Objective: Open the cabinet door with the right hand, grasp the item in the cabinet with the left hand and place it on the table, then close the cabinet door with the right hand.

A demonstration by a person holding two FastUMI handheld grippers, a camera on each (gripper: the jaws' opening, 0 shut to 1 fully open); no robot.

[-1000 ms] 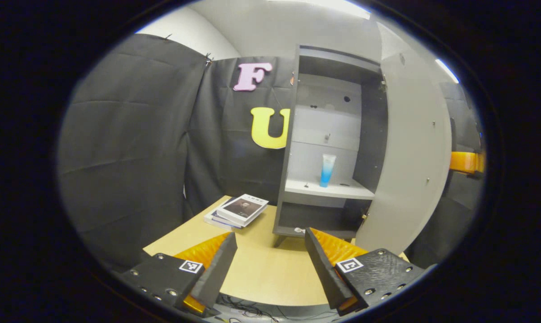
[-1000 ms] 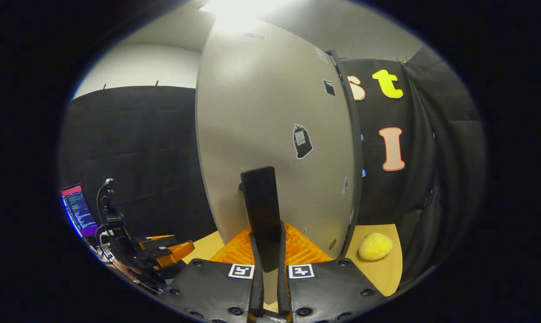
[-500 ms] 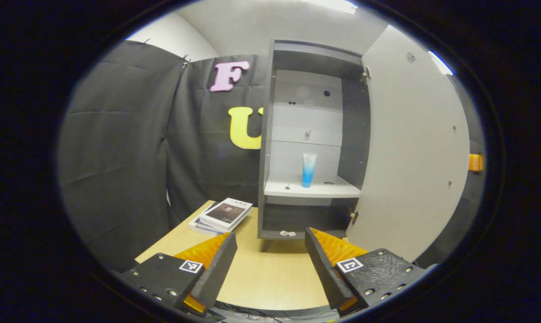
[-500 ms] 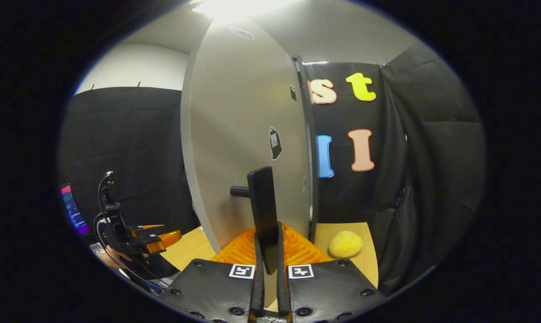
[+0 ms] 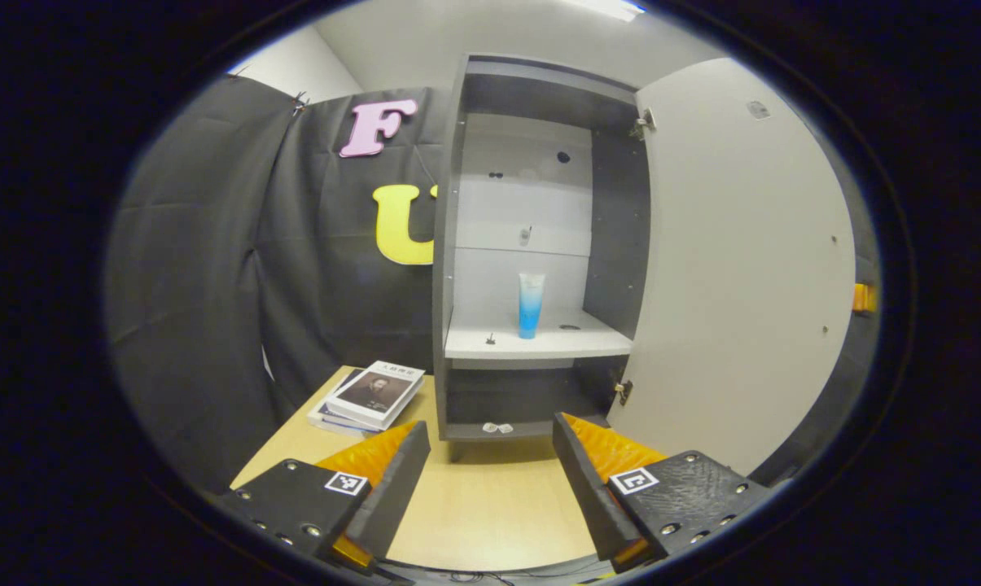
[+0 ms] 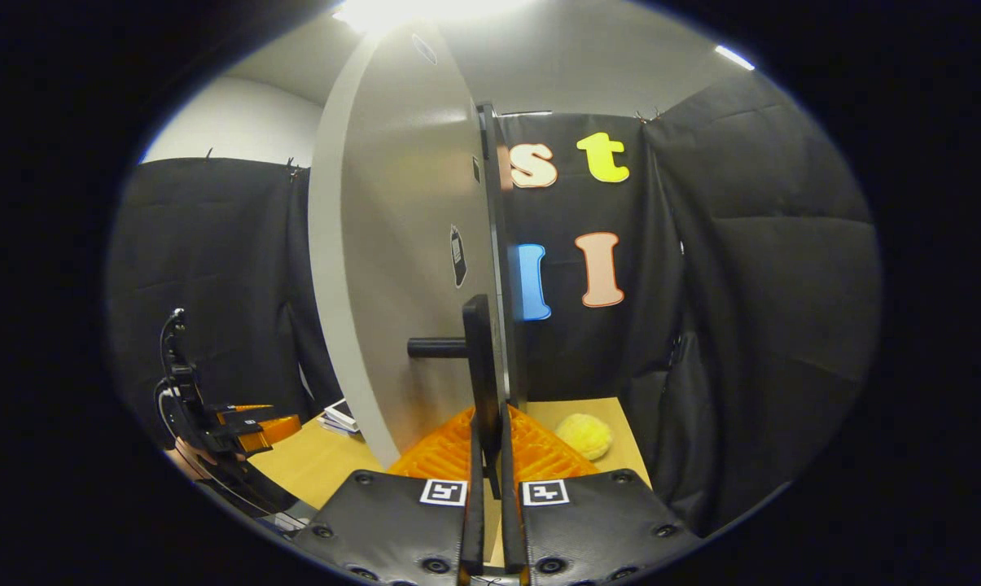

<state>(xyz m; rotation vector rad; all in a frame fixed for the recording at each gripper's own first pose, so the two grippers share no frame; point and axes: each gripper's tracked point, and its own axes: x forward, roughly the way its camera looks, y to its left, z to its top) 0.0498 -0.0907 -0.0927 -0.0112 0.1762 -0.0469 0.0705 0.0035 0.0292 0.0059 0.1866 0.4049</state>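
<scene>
Grey cabinet door (image 5: pixel 742 268) swung wide, right claw (image 6: pixel 488 456) clamped on handle (image 6: pixel 480 366), left claw (image 5: pixel 490 476) apart

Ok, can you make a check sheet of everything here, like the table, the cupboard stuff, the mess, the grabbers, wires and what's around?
Surface: wooden table, bare in front of the cabinet.
Job's things: cabinet with door swung wide open; tube standing upright on the middle shelf.
Clutter: books stacked left of the cabinet; yellow ball on the table; small bits on the shelves.
Grippers: left gripper with jaws open, holding nothing; right gripper with jaws shut on the door handle.
Cables: thin wires below the table's near edge.
Surroundings: black cloth walls, pale ceiling.
</scene>
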